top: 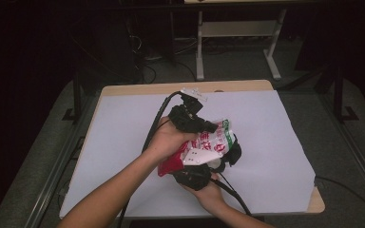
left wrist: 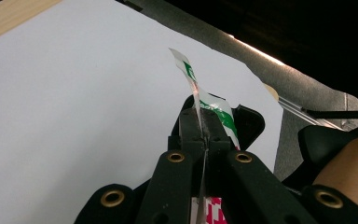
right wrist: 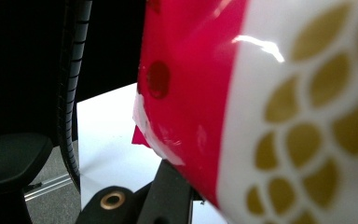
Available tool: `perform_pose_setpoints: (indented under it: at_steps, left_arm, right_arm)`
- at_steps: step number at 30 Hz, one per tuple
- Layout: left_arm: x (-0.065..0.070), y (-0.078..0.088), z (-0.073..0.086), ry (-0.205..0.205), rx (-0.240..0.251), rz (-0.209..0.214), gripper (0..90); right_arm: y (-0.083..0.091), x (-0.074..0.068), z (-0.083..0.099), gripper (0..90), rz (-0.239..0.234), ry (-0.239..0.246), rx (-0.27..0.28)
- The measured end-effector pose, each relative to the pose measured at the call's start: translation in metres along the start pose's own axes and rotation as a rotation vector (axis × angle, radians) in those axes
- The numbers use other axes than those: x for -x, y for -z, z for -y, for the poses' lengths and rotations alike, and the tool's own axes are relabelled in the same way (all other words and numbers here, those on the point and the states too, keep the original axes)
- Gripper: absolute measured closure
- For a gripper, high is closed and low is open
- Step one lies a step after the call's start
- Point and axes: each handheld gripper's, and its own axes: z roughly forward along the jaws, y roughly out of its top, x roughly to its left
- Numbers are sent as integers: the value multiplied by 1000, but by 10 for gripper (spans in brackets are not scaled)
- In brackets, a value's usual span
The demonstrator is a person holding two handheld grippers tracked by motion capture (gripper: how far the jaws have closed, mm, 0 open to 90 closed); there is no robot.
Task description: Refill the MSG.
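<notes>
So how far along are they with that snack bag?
Done: both grippers have hold of the bag, lifted above the white sheet. In hand: the left gripper pinches its green-and-white top edge; the right gripper grips the red end. Left: the bag doesn't look torn open yet.

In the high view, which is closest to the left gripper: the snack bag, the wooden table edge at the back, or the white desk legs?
1. Snack bag: pinched in the left gripper.
2. Wooden table edge: behind it.
3. White desk legs: farthest, on the floor beyond.
</notes>
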Motion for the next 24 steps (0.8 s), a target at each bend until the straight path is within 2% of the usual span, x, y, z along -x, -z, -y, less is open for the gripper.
perform_pose_setpoints:
  at_steps: [24]
  left_arm:
    - [2, 0, 0, 6, 0, 2, 900]
  right_arm:
    - [0, -1, 0, 900, -5, -6, 9]
